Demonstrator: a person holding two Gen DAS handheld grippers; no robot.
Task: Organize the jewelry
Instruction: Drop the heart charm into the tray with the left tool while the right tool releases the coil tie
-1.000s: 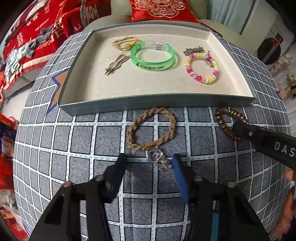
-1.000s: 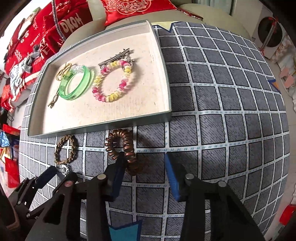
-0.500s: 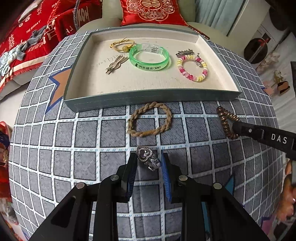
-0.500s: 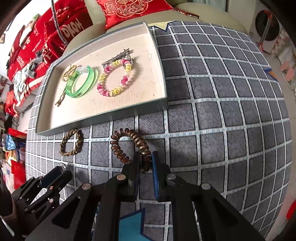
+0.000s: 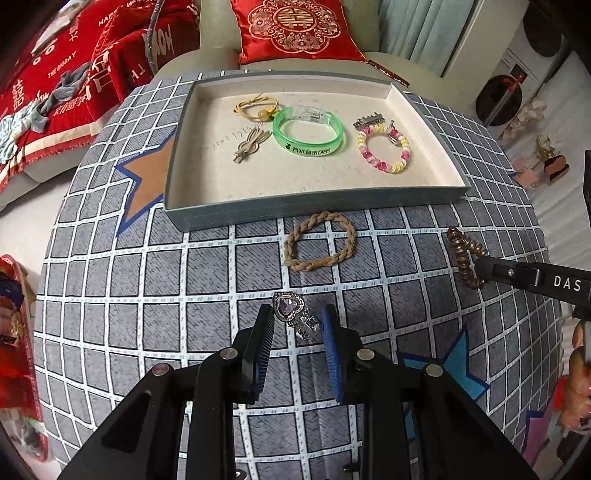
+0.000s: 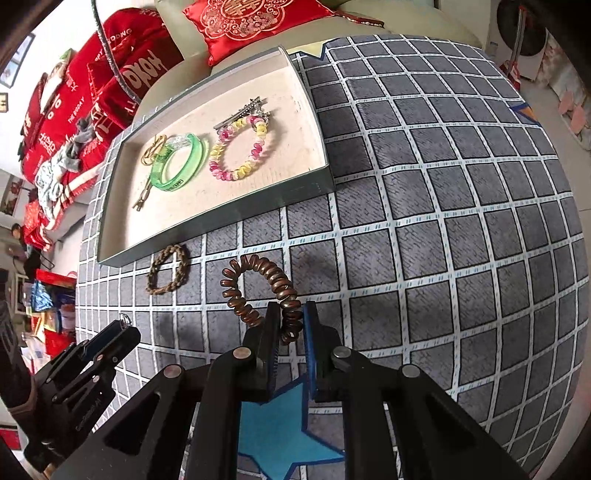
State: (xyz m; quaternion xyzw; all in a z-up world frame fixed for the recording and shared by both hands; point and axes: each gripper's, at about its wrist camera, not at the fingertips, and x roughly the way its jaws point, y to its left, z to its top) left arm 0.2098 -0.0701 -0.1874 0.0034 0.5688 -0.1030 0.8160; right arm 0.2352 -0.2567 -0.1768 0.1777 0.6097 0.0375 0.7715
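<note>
My left gripper (image 5: 297,323) is shut on a silver ring with a purple heart stone (image 5: 290,308) and holds it above the checked cloth. My right gripper (image 6: 290,325) is shut on a brown spiral hair tie (image 6: 258,291), lifted off the cloth; the hair tie also shows in the left wrist view (image 5: 463,256). A braided tan bracelet (image 5: 319,242) lies on the cloth just in front of the grey tray (image 5: 314,210). In the tray lie a green bangle (image 5: 308,133), a pink and yellow bead bracelet (image 5: 384,153), a yellow hair tie (image 5: 256,107), and two hair clips.
The tray sits on a round seat covered in grey checked cloth (image 6: 443,221) with star patches. Red cushions (image 5: 299,29) lie behind it. The left gripper shows at the lower left of the right wrist view (image 6: 107,341).
Both grippers closed from open, the left on the ring and the right on the spiral hair tie, and both have lifted their pieces up and back from the cloth.
</note>
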